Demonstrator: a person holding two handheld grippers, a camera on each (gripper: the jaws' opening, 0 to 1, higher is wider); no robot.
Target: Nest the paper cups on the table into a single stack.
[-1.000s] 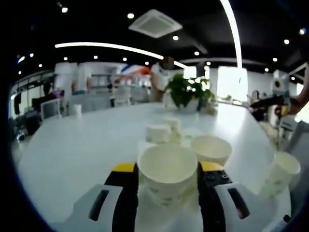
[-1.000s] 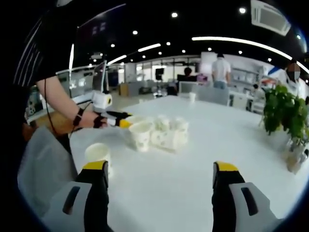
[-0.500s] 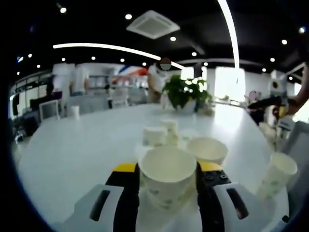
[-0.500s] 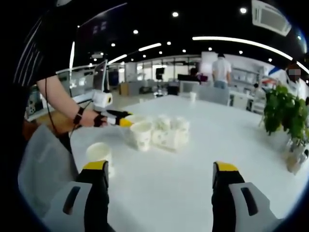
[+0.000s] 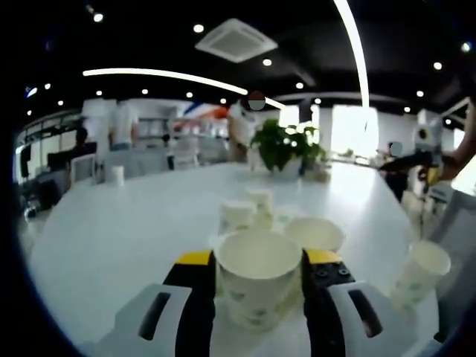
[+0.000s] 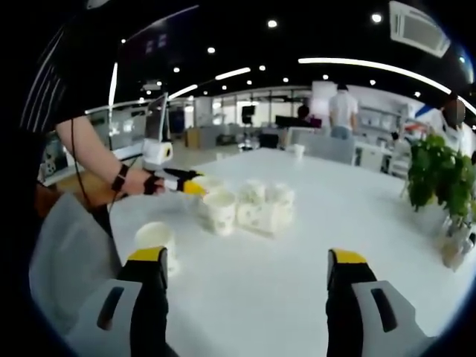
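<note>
My left gripper (image 5: 257,277) is shut on a white paper cup (image 5: 256,286) with a faint green print, held upright between both jaws. Just behind it to the right stands a second open cup (image 5: 314,233), and smaller cups (image 5: 239,214) sit farther back. Another cup (image 5: 419,272) stands alone at the right. My right gripper (image 6: 247,266) is open over the white table (image 6: 357,223) with nothing between its jaws. A lone cup (image 6: 155,239) stands by its left jaw. Farther off is a cluster of cups (image 6: 256,204), with the left gripper (image 6: 183,184) beside it in a person's hand.
A potted plant (image 5: 286,145) stands at the table's far side, and it also appears at the right edge as a plant (image 6: 439,175). A single cup (image 5: 118,172) sits far left on the table (image 5: 134,216). People stand in the background. A sleeve and arm (image 6: 89,149) reach in at the left.
Almost nothing differs. The left gripper stays shut on its cup and has drifted slightly. The right gripper stays open and its view has barely shifted.
</note>
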